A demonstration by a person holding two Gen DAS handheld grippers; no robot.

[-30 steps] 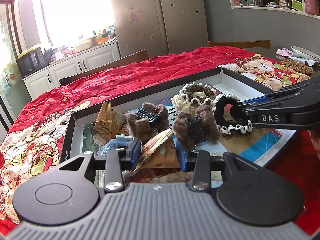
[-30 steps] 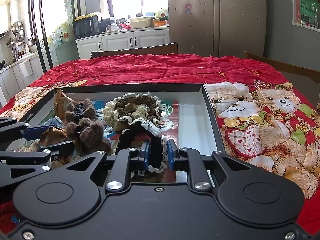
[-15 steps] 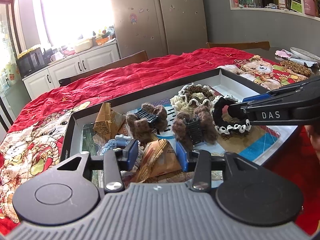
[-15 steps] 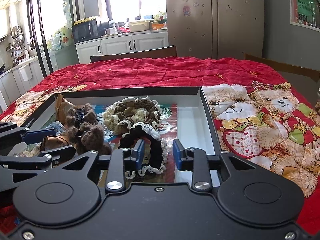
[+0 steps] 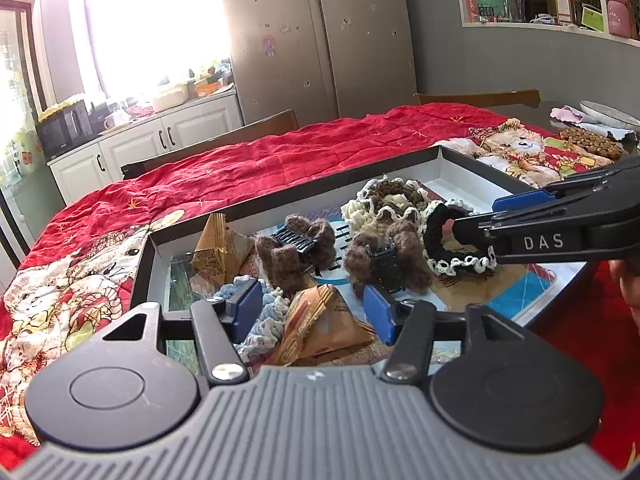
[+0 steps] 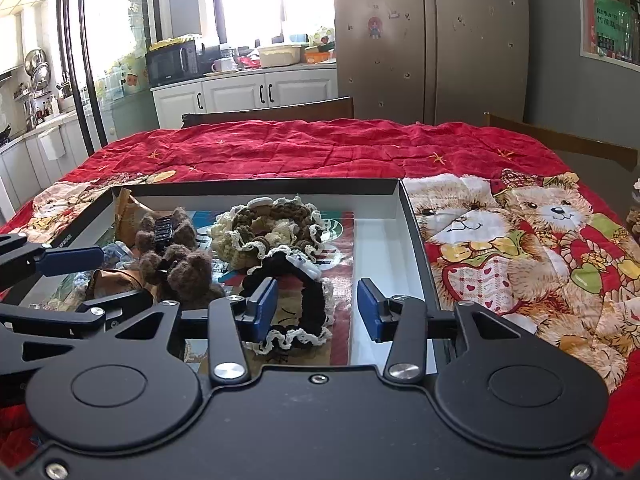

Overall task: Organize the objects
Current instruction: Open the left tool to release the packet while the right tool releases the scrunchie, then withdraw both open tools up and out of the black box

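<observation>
Right wrist view: right gripper point(image 6: 316, 308) has spread wide, releasing the black scrunchie point(image 6: 296, 300) into the tray point(image 6: 412, 216); left gripper point(image 5: 312, 308) likewise released its snack packet point(image 5: 320, 328).

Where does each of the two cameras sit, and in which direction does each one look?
Left wrist view: sits on the left hand-held gripper, open, looks forward over the box to the kitchen; a brown triangular packet lies between its fingers, and the right gripper enters from the right.
Right wrist view: sits on the right hand-held gripper, open, looks over the same box; the left gripper enters from the left.
Both share the black scrunchie, the brown hair clips and the fridge.
</observation>
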